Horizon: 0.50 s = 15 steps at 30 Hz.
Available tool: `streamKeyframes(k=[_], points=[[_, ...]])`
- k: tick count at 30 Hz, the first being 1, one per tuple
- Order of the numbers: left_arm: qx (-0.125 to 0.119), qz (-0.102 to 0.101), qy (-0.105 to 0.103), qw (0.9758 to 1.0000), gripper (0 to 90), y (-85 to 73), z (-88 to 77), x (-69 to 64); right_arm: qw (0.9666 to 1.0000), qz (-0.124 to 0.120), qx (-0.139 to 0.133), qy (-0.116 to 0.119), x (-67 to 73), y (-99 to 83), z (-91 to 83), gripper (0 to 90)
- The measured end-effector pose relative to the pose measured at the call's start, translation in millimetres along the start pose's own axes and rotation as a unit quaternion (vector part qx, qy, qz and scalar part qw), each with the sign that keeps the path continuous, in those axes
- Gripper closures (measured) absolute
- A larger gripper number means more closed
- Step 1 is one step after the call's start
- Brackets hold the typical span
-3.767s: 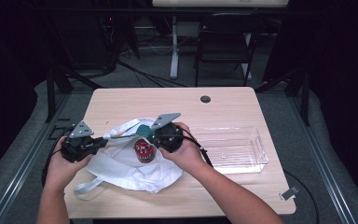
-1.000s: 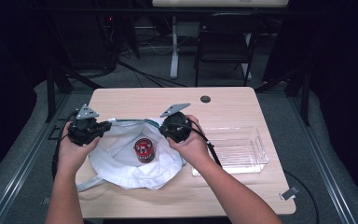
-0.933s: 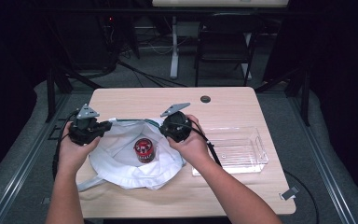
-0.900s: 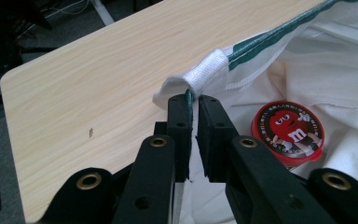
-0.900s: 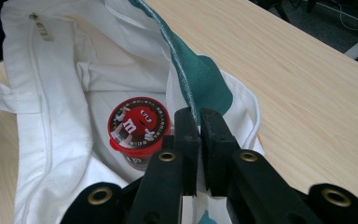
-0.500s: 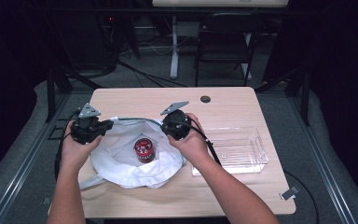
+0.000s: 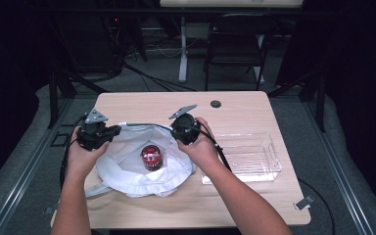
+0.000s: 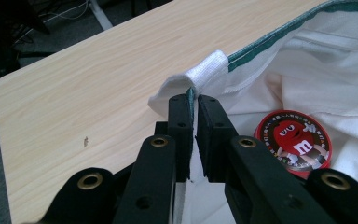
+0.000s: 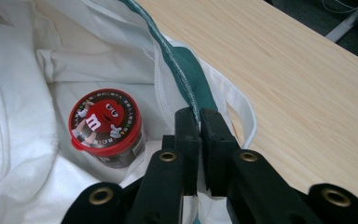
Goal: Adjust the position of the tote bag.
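White bag [image 7: 137, 169] – green-trimmed rim; red-lidded tub [image 7: 151, 157] – cartoon print; pale wood-grain table [image 7: 245, 110].

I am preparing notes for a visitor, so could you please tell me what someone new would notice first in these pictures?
The eye goes first to the red-lidded candy tub standing upright inside the white cloth bag at the table's near left. Next come the two black tongs stretching the bag's green-edged rim open: the left tongs and the right tongs, each clamped on the rim. An empty clear plastic tray lies to the right of the bag.
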<state>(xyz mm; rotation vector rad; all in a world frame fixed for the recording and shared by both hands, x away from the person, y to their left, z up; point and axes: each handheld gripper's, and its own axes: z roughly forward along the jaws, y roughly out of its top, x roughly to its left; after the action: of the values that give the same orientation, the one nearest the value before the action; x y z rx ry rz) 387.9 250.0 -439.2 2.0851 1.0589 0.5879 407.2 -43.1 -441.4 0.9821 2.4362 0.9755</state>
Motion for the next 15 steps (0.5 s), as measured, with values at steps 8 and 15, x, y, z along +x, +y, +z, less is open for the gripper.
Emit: streamKeyframes(k=[8,15], points=[[0.005,0.002,0.011,0.9999,86.5,-0.8,8.9,0.4,0.9999,-0.002,0.010,-0.006,-1.2,-0.6,6.6,86.4],[0.009,0.001,0.023,0.9997,86.9,-2.8,17.0,2.4,0.9999,0.004,0.011,-0.005,-0.8,-0.6,11.3,86.4]])
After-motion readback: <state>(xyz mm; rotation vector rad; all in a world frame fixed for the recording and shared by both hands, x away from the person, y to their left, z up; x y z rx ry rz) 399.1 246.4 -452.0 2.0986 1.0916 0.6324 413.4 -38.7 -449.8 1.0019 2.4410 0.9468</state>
